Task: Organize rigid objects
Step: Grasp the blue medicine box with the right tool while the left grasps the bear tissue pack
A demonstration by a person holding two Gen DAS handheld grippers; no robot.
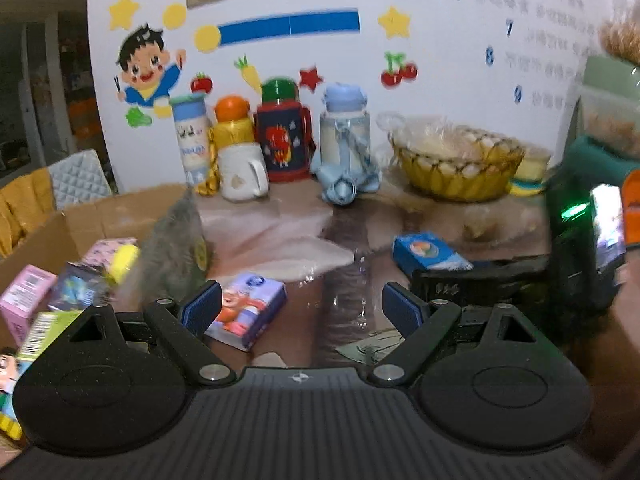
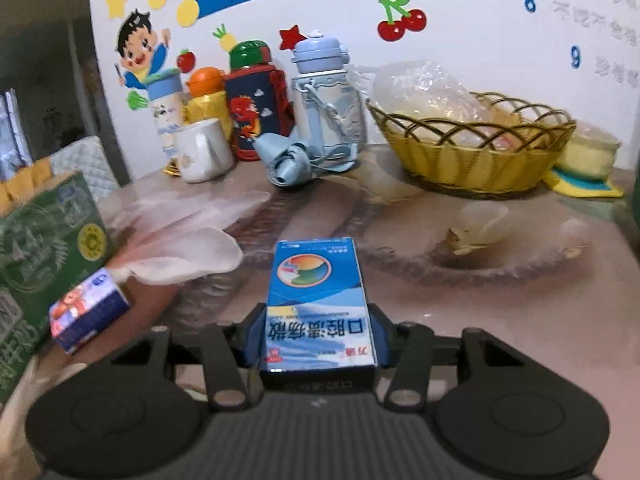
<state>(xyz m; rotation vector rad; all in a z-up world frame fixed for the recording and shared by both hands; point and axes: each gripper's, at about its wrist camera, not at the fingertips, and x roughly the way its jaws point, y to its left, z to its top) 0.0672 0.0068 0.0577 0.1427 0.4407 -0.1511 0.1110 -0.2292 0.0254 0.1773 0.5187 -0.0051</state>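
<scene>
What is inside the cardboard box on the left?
The cardboard box holds a pink carton, a yellow item and other packets; its floor and lower contents are hidden.

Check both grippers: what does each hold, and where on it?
The right gripper clamps the flat blue cardboard medicine box across its long side edges, at the end nearest the camera. The left gripper is open, holding nothing.

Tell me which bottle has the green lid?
The dark blue bottle with the red dragon picture. Its neighbours have an orange cap and a pale blue cap.
</scene>
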